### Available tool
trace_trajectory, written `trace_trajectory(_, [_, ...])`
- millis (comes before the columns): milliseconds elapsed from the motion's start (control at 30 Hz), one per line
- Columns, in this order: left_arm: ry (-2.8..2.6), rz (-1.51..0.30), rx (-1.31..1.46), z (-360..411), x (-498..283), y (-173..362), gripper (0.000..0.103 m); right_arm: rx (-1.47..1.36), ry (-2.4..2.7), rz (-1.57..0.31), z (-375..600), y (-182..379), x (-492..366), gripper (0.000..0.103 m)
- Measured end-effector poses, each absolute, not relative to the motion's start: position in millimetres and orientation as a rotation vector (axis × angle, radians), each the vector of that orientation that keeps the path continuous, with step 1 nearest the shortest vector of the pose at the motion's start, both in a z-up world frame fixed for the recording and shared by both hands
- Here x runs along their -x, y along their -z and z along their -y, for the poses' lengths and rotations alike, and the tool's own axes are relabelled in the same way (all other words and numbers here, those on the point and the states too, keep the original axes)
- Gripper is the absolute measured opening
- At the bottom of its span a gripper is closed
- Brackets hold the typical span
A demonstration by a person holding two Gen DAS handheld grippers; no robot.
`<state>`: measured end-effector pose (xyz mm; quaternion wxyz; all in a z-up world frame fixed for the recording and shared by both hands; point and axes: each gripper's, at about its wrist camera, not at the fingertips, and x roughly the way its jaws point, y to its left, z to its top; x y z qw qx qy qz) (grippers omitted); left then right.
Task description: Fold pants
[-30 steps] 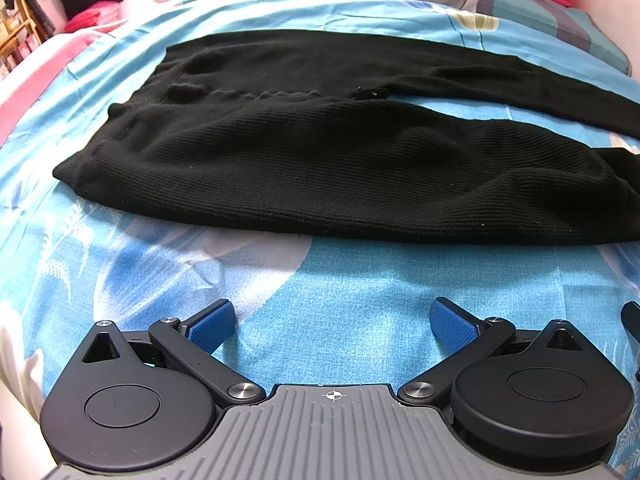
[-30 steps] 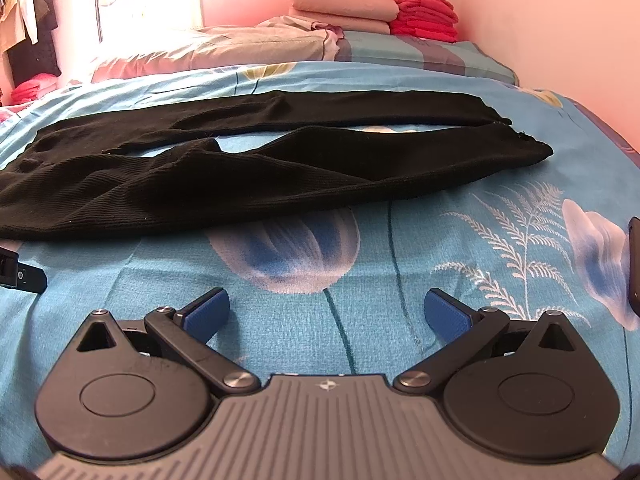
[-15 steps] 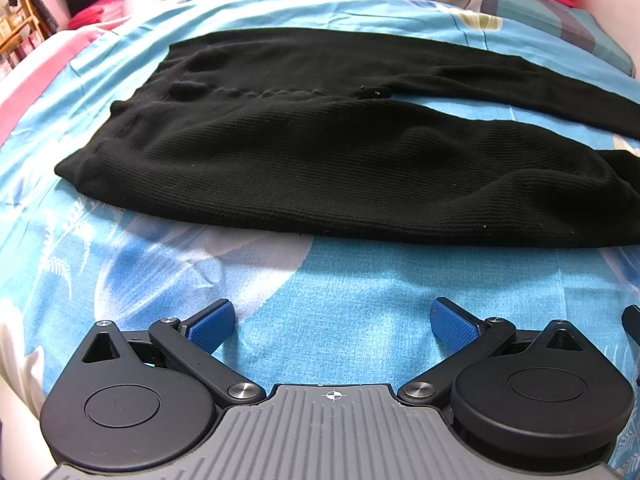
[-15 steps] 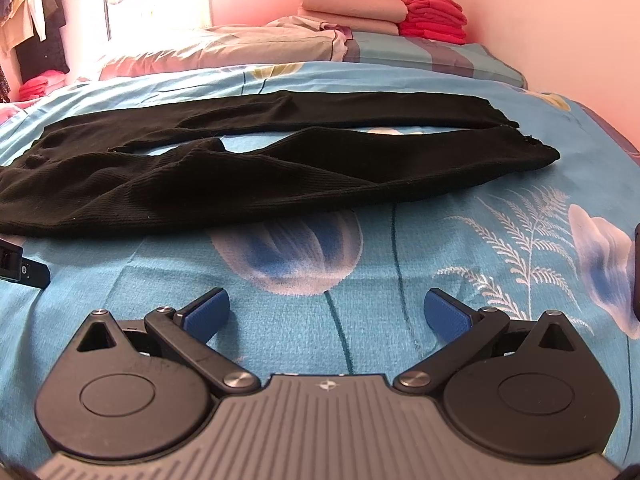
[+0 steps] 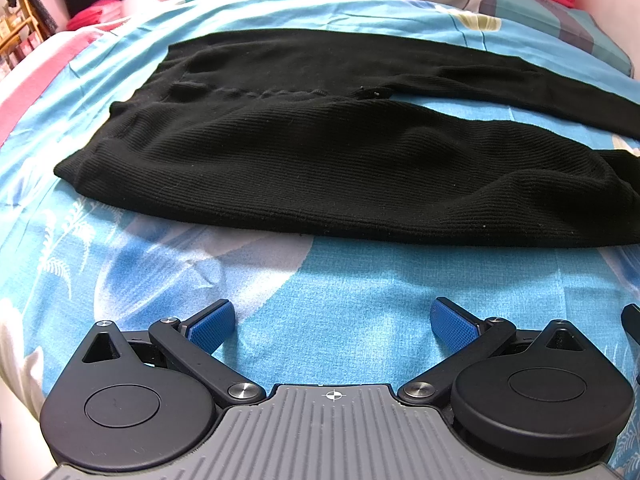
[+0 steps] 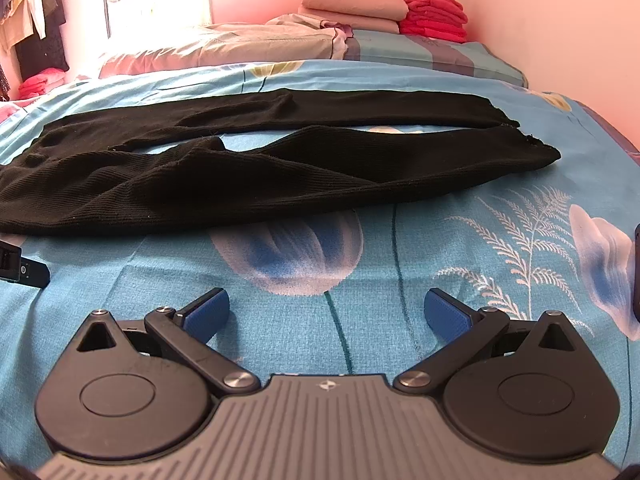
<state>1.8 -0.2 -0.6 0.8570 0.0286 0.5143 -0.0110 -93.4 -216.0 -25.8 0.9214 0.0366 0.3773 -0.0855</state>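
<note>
Black ribbed knit pants [image 5: 320, 168] lie flat and unfolded across the blue floral bedsheet [image 5: 320, 280], waistband to the left, both legs running right; in the right wrist view the legs [image 6: 360, 152] lie slightly parted, their cuffs close together. The left tongs [image 5: 334, 322] hover low over the sheet just short of the near leg's edge, blue pads spread wide, holding nothing. The right tongs [image 6: 326, 312] sit likewise, wide open and empty, near the legs.

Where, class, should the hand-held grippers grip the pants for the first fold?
Probably the pants' near edge: left hand-held gripper at the waist corner, right hand-held gripper at the near cuff. Both are open; that leg lies flat, nearest them.
</note>
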Motion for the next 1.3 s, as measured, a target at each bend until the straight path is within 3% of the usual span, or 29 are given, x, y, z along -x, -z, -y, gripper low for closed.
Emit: trace_trajectory(1300, [0.053,-1.072,-0.078,0,-2,1,0.103,-0.159,-0.016,-0.79,249,18,86,0.103])
